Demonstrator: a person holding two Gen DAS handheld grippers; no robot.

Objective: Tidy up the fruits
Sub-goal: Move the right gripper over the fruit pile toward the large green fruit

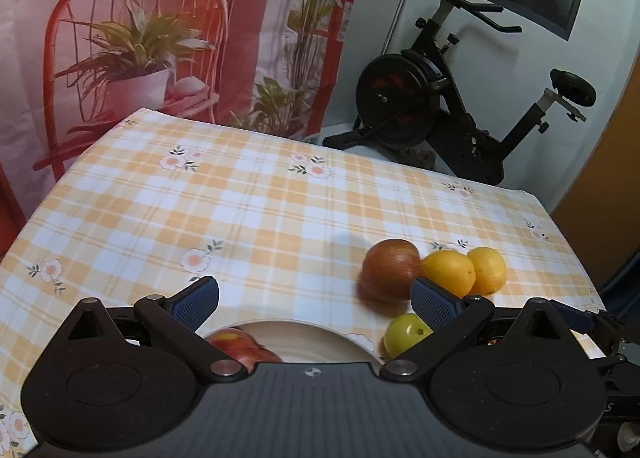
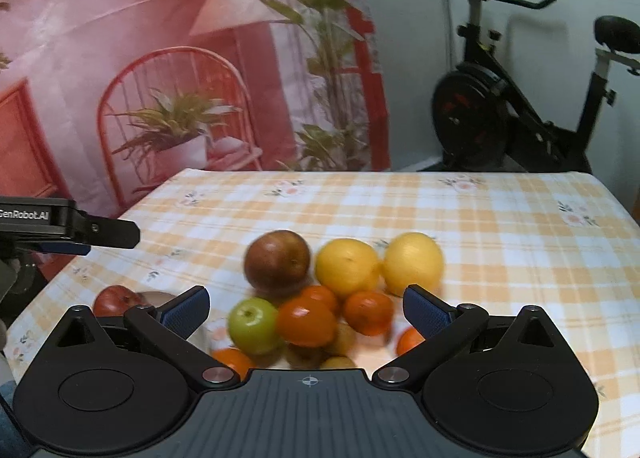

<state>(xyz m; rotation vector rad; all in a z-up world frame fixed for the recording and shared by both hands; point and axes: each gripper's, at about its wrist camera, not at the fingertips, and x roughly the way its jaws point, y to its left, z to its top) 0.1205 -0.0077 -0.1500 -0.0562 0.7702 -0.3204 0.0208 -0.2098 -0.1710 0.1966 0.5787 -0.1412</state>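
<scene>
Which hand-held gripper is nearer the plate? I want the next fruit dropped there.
Left. The left hand-held gripper hangs open right over the plate, which holds a red apple. The right hand-held gripper is open over the fruit pile, beside the plate.

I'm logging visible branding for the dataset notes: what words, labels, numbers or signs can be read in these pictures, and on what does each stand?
"GenRobot.AI": white letters on the black body of the left gripper, seen side-on at the left edge of the right wrist view; the first letter is cut off by the edge.
A lone "S": on black gear at the right edge of the left wrist view; the rest is hidden.
Nothing else is readable.
</scene>
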